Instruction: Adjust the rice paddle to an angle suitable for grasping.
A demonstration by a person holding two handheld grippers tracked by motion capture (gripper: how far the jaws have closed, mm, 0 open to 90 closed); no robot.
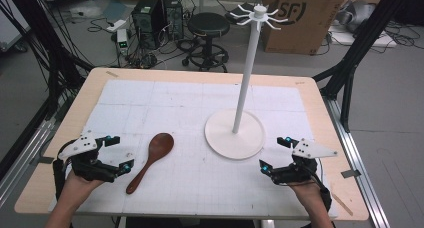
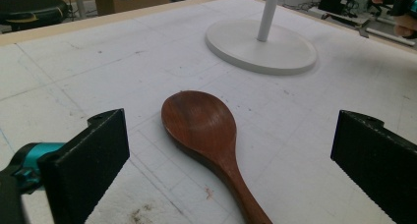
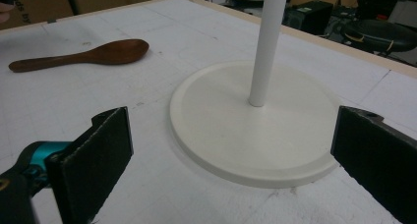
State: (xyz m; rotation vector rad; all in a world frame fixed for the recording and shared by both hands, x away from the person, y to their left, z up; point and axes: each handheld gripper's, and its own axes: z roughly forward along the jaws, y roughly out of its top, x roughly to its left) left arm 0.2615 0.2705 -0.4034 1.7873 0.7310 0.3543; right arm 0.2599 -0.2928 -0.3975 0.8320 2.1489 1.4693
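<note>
A dark brown wooden spoon (image 1: 152,158) lies flat on the white mat, bowl away from me, handle toward the front edge. A white stand (image 1: 235,134) with a round base, a tall pole and hooks at its top rises mid-table. My left gripper (image 1: 117,153) rests at the front left, just left of the spoon, jaws wide open and empty. In the left gripper view the spoon (image 2: 209,135) lies between and ahead of the jaws. My right gripper (image 1: 275,154) is open at the front right, facing the stand's base (image 3: 255,130). The spoon (image 3: 83,54) lies farther off there.
A white gridded mat (image 1: 165,98) covers most of the wooden table (image 1: 320,108). Behind the table stand a black stool (image 1: 208,25), computer cases (image 1: 155,13) and a cardboard box (image 1: 300,18). Black frame posts flank both sides.
</note>
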